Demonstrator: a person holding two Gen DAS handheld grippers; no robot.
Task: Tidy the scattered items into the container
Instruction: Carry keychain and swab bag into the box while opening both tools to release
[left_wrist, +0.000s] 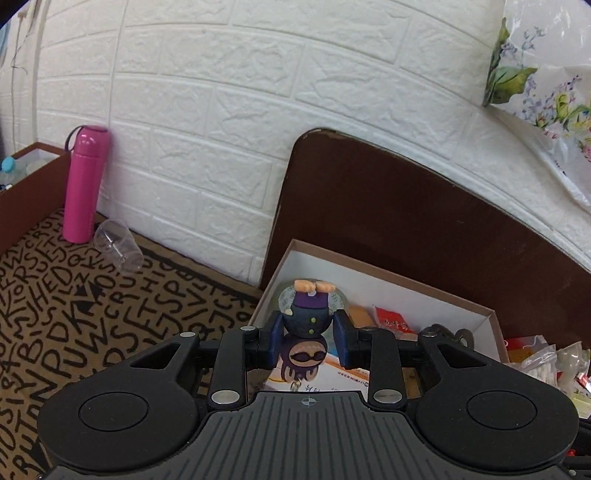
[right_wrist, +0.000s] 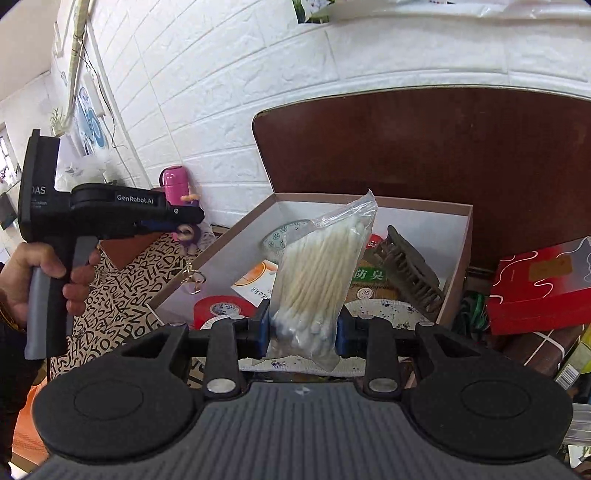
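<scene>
My left gripper (left_wrist: 307, 338) is shut on a small purple doll keychain (left_wrist: 308, 325), held upside down above the near left corner of the open cardboard box (left_wrist: 491, 325). It also shows in the right wrist view (right_wrist: 184, 221), at the box's left edge. My right gripper (right_wrist: 301, 328) is shut on a clear bag of cotton swabs (right_wrist: 321, 266), held upright over the box (right_wrist: 461, 236). The box holds red tape (right_wrist: 218, 306), a brown hair claw (right_wrist: 410, 273), packets and a paper plate.
A pink bottle (left_wrist: 83, 184) and a tipped clear plastic cup (left_wrist: 118, 243) stand by the white brick wall on the letter-print cloth (left_wrist: 74, 325). The dark brown box lid (left_wrist: 406, 229) stands behind the box. A red box (right_wrist: 539, 284) and loose bags (left_wrist: 543, 362) lie to the right.
</scene>
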